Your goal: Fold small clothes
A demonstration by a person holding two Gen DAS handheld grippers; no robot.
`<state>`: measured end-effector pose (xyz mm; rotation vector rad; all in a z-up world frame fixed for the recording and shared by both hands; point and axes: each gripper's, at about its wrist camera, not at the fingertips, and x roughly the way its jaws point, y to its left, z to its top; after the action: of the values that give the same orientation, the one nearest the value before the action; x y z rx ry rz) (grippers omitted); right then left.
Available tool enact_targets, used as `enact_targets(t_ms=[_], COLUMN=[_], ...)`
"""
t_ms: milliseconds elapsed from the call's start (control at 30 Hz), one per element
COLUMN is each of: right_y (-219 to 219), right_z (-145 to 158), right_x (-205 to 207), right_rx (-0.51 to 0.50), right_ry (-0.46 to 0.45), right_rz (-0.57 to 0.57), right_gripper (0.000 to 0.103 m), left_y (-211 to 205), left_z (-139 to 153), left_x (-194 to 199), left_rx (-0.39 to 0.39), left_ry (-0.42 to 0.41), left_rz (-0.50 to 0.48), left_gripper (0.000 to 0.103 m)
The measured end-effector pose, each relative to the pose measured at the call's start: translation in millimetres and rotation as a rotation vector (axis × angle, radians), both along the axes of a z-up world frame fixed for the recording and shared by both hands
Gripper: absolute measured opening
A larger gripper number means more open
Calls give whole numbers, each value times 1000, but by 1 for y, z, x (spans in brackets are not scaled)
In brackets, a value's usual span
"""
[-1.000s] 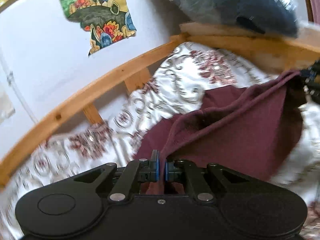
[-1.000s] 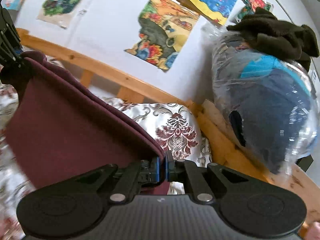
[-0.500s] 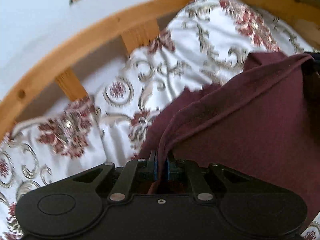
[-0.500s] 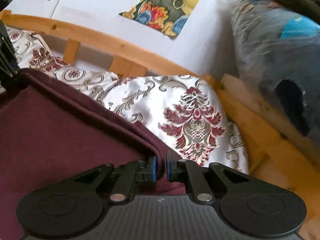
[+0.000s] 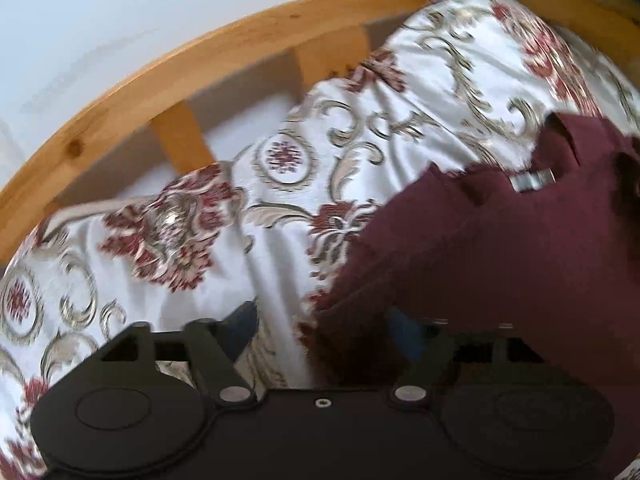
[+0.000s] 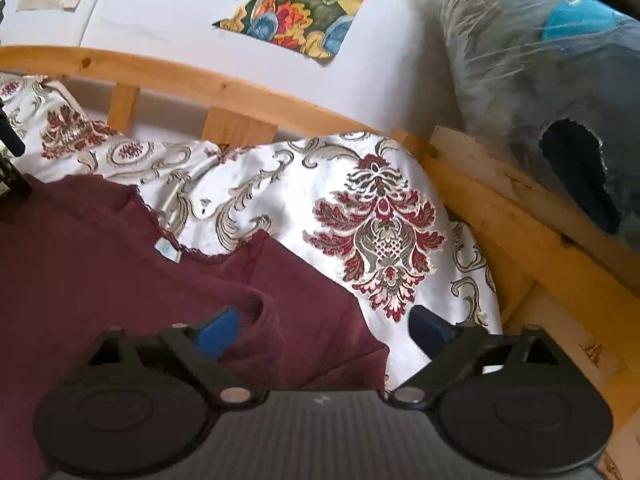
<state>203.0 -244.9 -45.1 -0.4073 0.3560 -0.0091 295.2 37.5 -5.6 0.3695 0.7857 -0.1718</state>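
A maroon garment [image 5: 500, 248] lies on the patterned white bedspread [image 5: 200, 240], neck label [image 5: 532, 180] facing up. My left gripper [image 5: 326, 332] is open over the garment's left edge; its right finger is partly hidden under the cloth. In the right wrist view the garment [image 6: 100, 260] lies flat, with a scalloped neckline and a small label [image 6: 166, 249]. My right gripper [image 6: 324, 326] is open over the garment's right edge, holding nothing.
A wooden bed rail [image 5: 200, 64] runs along the back against a white wall; it also shows in the right wrist view [image 6: 240, 88]. A plastic-wrapped bundle [image 6: 540, 80] sits at the right on a wooden ledge. A colourful picture [image 6: 296, 4] hangs on the wall.
Both grippers lowered the lifted garment onto the bedspread and opened, letting go of its edges. The garment now lies flat.
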Motion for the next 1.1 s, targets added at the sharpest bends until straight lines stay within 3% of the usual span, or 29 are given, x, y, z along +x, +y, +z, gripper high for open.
enact_targets(t_ms=[133, 267, 400, 533, 767, 1100], right_y=[5, 11, 11, -2, -50, -67], right_z=[-3, -17, -34, -34, -21, -16], right_x=[-7, -16, -20, -16, -21, -33], right_rx=[-37, -84, -117, -52, 117, 127], right_ry=[18, 73, 76, 42, -20, -50], right_rz=[17, 48, -12, -159, -326, -346], right_gripper=[103, 103, 103, 103, 103, 103], left_y=[8, 9, 3, -9, -22, -26], left_z=[7, 0, -13, -24, -19, -35], left_x=[-14, -28, -50, -69, -83, -97], left_rx=[-11, -33, -60, -41, -61, -77], left_ry=[-59, -61, -64, -25, -59, -51], left_rz=[70, 123, 176, 183, 180, 249], left_gripper=[99, 99, 99, 100, 100, 100])
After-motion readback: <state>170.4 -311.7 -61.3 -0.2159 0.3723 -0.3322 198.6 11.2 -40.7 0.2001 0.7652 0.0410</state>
